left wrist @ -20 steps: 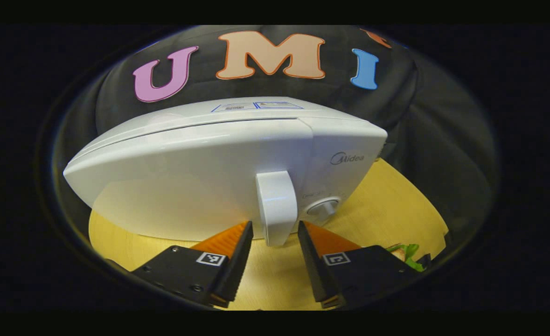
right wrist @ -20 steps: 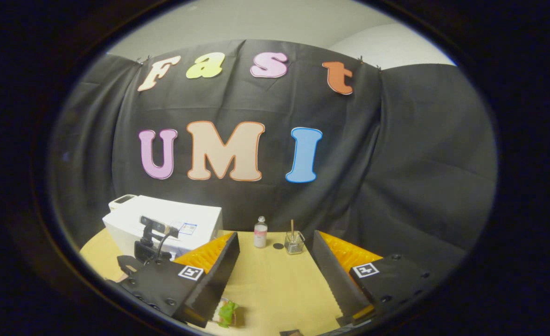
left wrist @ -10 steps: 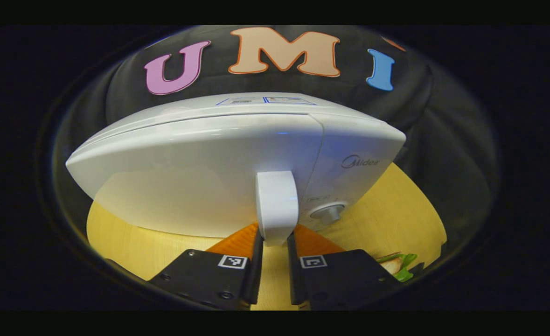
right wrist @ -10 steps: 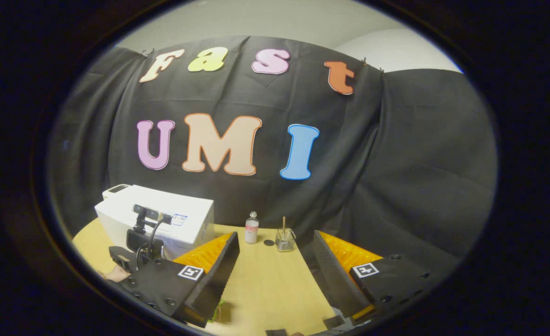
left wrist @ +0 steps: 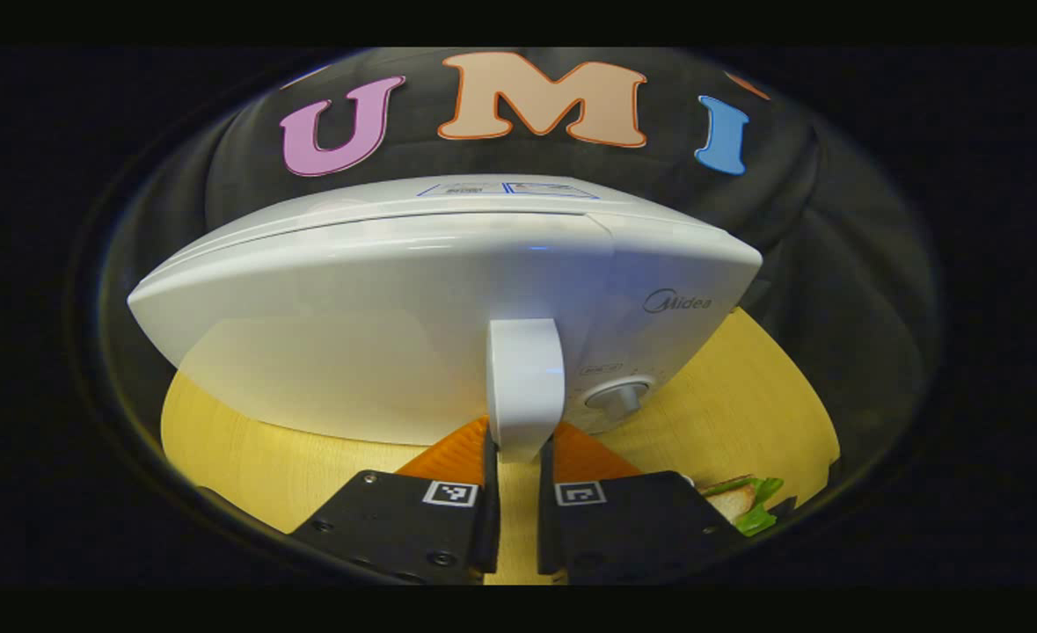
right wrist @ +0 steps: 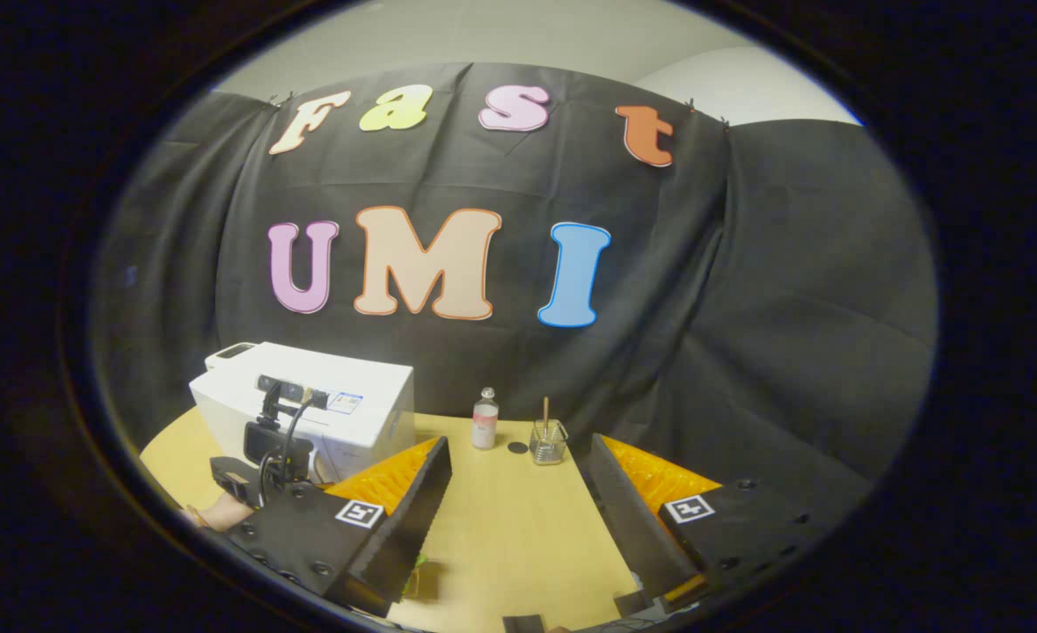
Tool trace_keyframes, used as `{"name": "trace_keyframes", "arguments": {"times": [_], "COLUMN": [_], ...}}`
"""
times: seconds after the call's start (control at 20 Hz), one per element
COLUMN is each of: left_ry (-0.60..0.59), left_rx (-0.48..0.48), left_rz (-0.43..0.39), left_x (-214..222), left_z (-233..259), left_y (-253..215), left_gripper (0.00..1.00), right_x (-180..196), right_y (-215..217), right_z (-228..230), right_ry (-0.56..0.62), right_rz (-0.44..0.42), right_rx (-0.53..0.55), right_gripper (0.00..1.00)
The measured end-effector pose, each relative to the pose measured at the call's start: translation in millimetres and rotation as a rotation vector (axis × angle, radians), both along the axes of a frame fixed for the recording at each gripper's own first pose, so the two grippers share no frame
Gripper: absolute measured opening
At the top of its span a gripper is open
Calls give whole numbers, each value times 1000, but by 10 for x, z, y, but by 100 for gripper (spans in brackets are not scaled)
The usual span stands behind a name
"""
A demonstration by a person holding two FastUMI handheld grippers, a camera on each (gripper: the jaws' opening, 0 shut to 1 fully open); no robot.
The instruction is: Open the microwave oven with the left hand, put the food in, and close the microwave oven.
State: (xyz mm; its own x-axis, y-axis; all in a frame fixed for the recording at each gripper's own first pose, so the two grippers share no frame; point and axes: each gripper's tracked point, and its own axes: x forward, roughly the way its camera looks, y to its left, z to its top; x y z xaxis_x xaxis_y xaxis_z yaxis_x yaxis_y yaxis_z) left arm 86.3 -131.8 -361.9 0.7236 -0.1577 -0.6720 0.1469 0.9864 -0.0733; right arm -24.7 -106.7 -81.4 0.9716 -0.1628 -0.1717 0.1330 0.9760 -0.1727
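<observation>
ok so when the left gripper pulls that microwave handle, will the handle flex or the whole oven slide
The door handle looks like thick moulded plastic, so it probably stays stiff. It is glossy and rounded, so the left gripper, closed on its lower end, might slip off. The microwave looks bulky on the smooth wooden table; it could shift slightly if the latch resists.

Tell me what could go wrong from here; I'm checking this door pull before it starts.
The left gripper grips only the lower end of the door handle, so it may slip off when pulled. The microwave stands loose on the table and might slide forward instead of opening. The sandwich lies near the gripper at the table edge, where a swing back could knock it.
</observation>
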Motion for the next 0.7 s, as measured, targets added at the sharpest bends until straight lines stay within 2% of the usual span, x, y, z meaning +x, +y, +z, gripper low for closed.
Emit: {"name": "trace_keyframes", "arguments": {"times": [0.15,0.2,0.25,0.35,0.5,0.55,0.6,0.7], "left_ry": [-15,-21,-24,-33,-50,-59,-68,-73], "left_rx": [0,-3,-7,-8,1,8,13,9], "left_rz": [23,34,43,54,66,67,67,78], "left_x": [2,0,8,-3,-5,-7,-5,-11], "left_z": [2,7,7,18,17,25,24,23], "left_y": [4,6,7,9,12,12,12,15], "left_gripper": [18,13,18,13,16,15,12,16], "right_x": [6,11,15,0,22,35,38,33], "right_y": [-1,-6,-13,-81,-108,-108,-104,-49], "right_z": [-46,-61,-72,-113,-167,-197,-226,-327], "right_ry": [10,15,19,27,37,41,44,65], "right_rz": [19,23,28,37,60,68,72,95], "right_rx": [7,8,10,11,9,6,5,13], "right_gripper": [94,94,94,94,94,99,94,94]}}
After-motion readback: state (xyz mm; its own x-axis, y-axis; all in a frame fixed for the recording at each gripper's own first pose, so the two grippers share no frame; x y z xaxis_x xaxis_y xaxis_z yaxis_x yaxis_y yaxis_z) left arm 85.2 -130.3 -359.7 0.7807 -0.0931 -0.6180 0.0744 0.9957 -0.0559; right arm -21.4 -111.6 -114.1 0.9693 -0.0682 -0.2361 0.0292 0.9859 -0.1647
